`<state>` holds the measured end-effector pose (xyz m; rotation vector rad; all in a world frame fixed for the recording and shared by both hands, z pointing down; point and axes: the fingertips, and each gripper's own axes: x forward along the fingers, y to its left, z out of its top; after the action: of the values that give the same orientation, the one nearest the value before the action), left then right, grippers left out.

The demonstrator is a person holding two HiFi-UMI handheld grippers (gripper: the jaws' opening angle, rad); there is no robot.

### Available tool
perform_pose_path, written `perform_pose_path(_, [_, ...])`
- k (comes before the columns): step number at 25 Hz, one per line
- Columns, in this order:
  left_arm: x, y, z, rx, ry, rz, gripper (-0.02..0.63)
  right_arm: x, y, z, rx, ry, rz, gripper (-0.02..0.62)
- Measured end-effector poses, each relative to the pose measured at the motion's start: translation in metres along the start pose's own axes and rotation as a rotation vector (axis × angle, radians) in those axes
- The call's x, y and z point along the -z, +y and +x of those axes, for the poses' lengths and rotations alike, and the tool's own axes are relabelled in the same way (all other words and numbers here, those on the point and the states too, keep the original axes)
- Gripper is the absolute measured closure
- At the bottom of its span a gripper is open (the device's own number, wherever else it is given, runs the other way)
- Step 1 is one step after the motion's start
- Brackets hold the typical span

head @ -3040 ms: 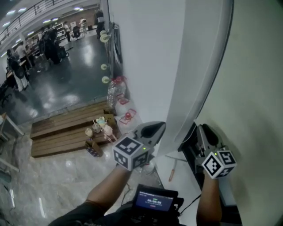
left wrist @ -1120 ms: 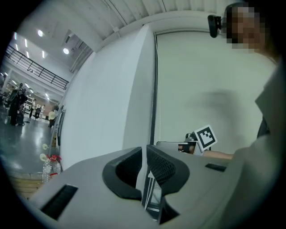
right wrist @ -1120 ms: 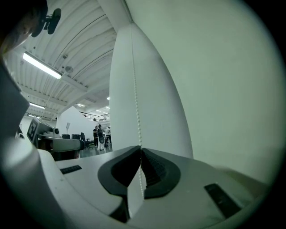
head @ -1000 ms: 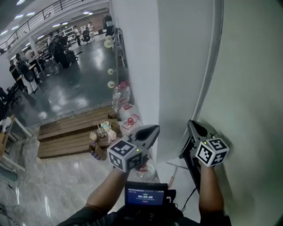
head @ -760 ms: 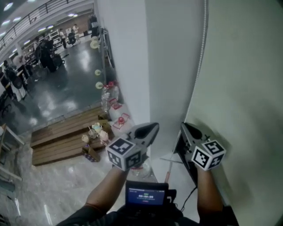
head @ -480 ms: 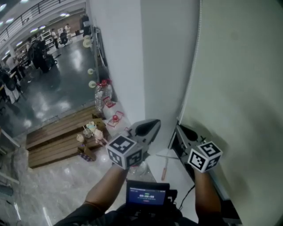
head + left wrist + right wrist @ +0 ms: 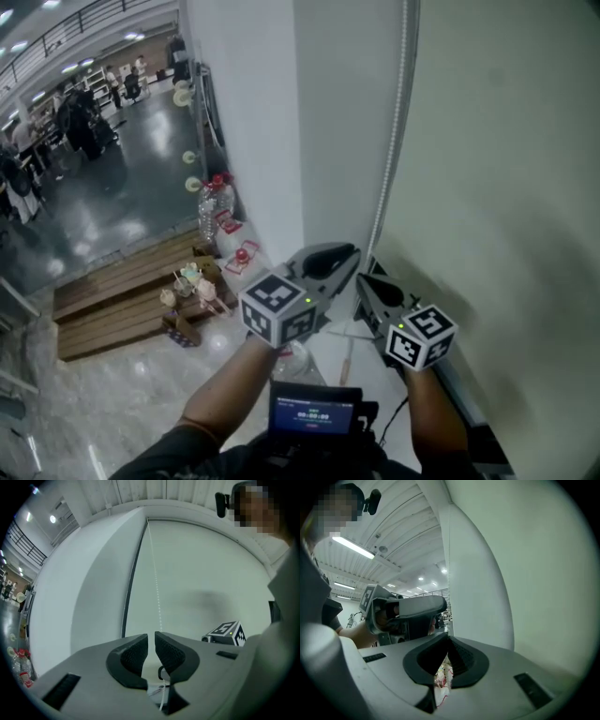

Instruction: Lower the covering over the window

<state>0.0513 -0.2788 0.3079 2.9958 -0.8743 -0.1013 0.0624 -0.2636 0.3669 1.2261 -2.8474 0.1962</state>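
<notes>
Fingertips [image 7: 134, 649] of the left gripper [image 7: 151, 638] are shown drawn close, with a narrow slit left between the ribbed pads and nothing pinched in it. The right gripper [image 7: 447, 641] is shown closed, tip against tip, and empty.

The task's thing, a pale roller shade [image 7: 506, 187], is hung flat across the window at the right of the head view. Its bead chain [image 7: 156, 585] is hung just beside the shade's left edge, next to the white wall [image 7: 253, 122]. The chain's long axis is vertical.

In the left gripper view the chain is seen straight ahead and above the slit, and is lost from sight behind the fingertips. It is thus lined up with the gap but lies beyond the pads, and contact cannot be confirmed. In the head view the chain is seen to come down between the noses of the two grippers, the left being the nearer. In the right gripper view no chain is framed.

The left gripper is therefore judged the one placed to take the chain. The chain would have to be admitted between the pads and clamped, and the pull directed along its vertical line. A sideways pull is judged likely to let the beads slip.
</notes>
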Motion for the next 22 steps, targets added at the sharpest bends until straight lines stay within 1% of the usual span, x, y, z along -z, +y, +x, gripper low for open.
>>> perform_pose_path(5, [-0.002, 0.004, 0.011, 0.022, 0.011, 0.020, 0.560, 0.002, 0.001, 0.007, -0.018, -0.001, 0.010, 0.584])
perform_pose_path(10, [-0.009, 0.000, 0.010, 0.053, -0.024, -0.016, 0.553, 0.000, -0.001, 0.006, -0.024, -0.007, 0.029, 0.584])
perform_pose_path(18, [-0.009, 0.001, 0.014, 0.077, -0.030, -0.016, 0.546, 0.000, -0.006, 0.010, -0.015, -0.011, 0.029, 0.584])
perform_pose_path(21, [-0.010, -0.008, 0.013, 0.115, -0.031, -0.015, 0.542, -0.001, -0.009, 0.007, -0.006, -0.017, 0.043, 0.584])
perform_pose_path(22, [-0.011, -0.010, 0.014, 0.128, -0.034, -0.020, 0.525, -0.001, -0.008, 0.007, -0.006, -0.018, 0.044, 0.584])
